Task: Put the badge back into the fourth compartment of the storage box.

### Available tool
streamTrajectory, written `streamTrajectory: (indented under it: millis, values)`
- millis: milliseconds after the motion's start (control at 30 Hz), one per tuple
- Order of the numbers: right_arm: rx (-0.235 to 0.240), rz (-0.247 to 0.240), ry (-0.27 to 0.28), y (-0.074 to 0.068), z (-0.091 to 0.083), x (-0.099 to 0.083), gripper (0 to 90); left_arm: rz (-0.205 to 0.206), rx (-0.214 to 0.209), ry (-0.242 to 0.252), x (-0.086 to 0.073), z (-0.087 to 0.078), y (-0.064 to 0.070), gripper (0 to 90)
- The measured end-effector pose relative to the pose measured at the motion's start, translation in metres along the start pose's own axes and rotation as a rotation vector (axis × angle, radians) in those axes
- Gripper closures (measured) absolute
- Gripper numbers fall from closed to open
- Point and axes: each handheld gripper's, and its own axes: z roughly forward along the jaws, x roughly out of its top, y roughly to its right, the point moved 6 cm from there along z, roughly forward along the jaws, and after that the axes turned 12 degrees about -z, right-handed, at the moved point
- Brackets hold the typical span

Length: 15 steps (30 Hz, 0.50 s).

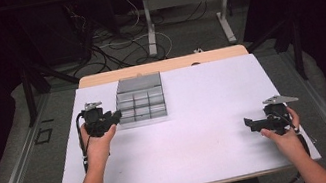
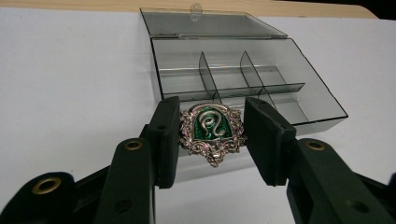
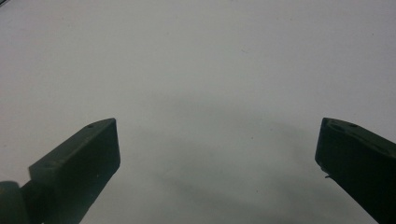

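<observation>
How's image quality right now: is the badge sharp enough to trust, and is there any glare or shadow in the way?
Left gripper view: badge sharp, glints on the compartment box walls. High view: dim surroundings, even light on the table. Right gripper view: soft shadow between the right gripper's jaws.

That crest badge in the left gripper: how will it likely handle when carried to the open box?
The badge looks like cast metal, so probably stiff and fairly heavy for its size. Its ornate scrolled rim touches the left gripper pads at few spots, so it may pivot or slip. Flat, it shouldn't roll.
</observation>
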Motion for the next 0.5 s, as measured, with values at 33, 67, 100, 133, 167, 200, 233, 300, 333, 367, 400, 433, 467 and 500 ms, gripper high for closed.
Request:
streamTrajectory:
  millis: [33, 67, 100, 133, 167, 200, 233, 300, 333, 367, 400, 433, 467, 500]
  values:
    - [0.001, 0.005, -0.002, 0.000, 0.000, 0.000, 0.0, -0.004, -0.003, 0.001, 0.000, 0.001, 0.000, 57.3]
    - [0.002, 0.003, -0.003, 0.000, 0.000, 0.000, 0.0, -0.008, -0.001, 0.002, 0.000, 0.002, 0.000, 57.3]
    - [-0.002, 0.010, -0.004, -0.001, 0.000, 0.000, 0.0, -0.005, 0.001, -0.005, 0.001, 0.002, -0.001, 57.3]
    - [-0.001, 0.009, -0.004, -0.001, 0.000, 0.000, 0.0, -0.006, 0.001, -0.003, 0.001, 0.003, -0.001, 57.3]
    - [-0.002, 0.004, -0.002, 0.000, 0.001, 0.000, 0.0, -0.008, -0.001, -0.002, 0.001, 0.004, -0.001, 57.3]
    - [-0.002, 0.005, -0.002, 0.000, 0.001, 0.000, 0.0, -0.007, 0.003, -0.003, 0.001, 0.005, -0.001, 57.3]
    - [-0.002, 0.005, -0.002, 0.000, 0.001, 0.000, 0.0, -0.009, 0.003, -0.004, 0.001, 0.006, -0.001, 57.3]
    - [0.000, -0.003, -0.003, 0.000, 0.001, 0.000, 0.0, -0.014, 0.007, -0.002, 0.001, 0.009, -0.001, 57.3]
    - [0.004, -0.004, -0.003, 0.000, 0.001, 0.000, 0.0, -0.014, 0.009, -0.005, 0.001, 0.010, -0.001, 57.3]
    - [0.005, -0.001, -0.003, 0.000, 0.001, 0.000, 0.0, -0.015, 0.005, -0.008, 0.001, 0.011, -0.001, 57.3]
    - [0.004, -0.008, -0.004, 0.000, 0.000, -0.001, 0.0, -0.014, 0.008, -0.014, 0.001, 0.012, -0.002, 57.3]
    - [0.003, -0.007, -0.004, 0.000, 0.001, -0.001, 0.0, -0.015, 0.011, -0.012, 0.001, 0.013, -0.002, 57.3]
    - [0.003, -0.004, -0.004, 0.000, 0.001, -0.001, 0.0, -0.022, 0.007, -0.021, 0.000, 0.014, -0.001, 57.3]
    - [0.001, 0.001, -0.003, 0.000, 0.001, 0.000, 0.0, -0.024, 0.003, -0.021, 0.001, 0.015, -0.001, 57.3]
